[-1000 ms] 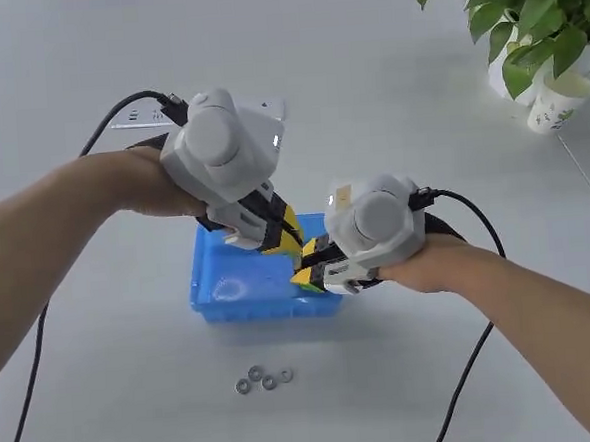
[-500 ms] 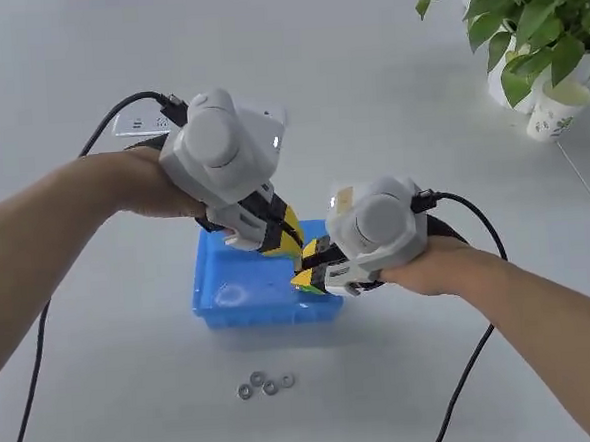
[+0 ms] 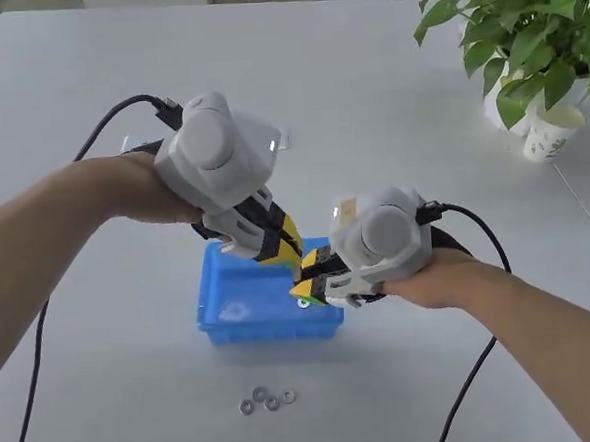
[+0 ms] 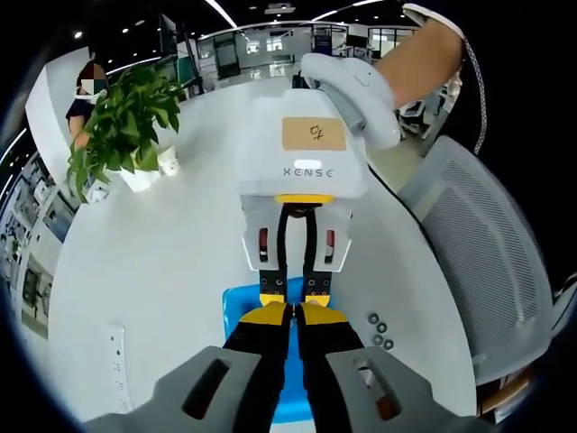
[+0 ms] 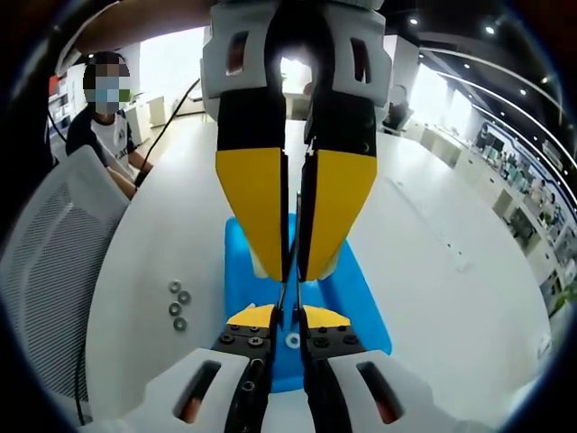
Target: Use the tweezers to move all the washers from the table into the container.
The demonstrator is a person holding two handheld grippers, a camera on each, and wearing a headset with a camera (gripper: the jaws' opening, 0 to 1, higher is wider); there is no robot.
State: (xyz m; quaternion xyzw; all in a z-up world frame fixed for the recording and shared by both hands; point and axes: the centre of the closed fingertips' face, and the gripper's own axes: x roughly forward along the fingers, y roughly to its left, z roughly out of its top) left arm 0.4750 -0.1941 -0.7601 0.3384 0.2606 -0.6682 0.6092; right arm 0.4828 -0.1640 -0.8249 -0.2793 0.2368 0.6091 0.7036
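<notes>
The blue container (image 3: 266, 318) sits mid-table. Above its right half my left gripper (image 3: 282, 244) and right gripper (image 3: 304, 289) meet tip to tip. In the right gripper view the thin dark tweezers (image 5: 290, 271) run from between the left gripper's yellow fingers (image 5: 257, 203) down into my right gripper (image 5: 287, 317), and both look shut on them. A small pale ring (image 5: 293, 340) sits just under the tips over the blue floor; I cannot tell whether it is held. Several washers (image 3: 267, 399) lie on the table in front of the container, also seen as washers (image 5: 178, 307) and washers (image 4: 380, 330).
A potted plant (image 3: 524, 37) in a white pot stands at the back right. A white power strip (image 3: 135, 146) lies behind the left hand, with cables trailing from both grippers. A person (image 5: 106, 99) sits behind a mesh chair (image 5: 54, 244).
The head camera has tilted, so the whole picture has slid down. Both grippers stay together over the container and the washers lie where they were.
</notes>
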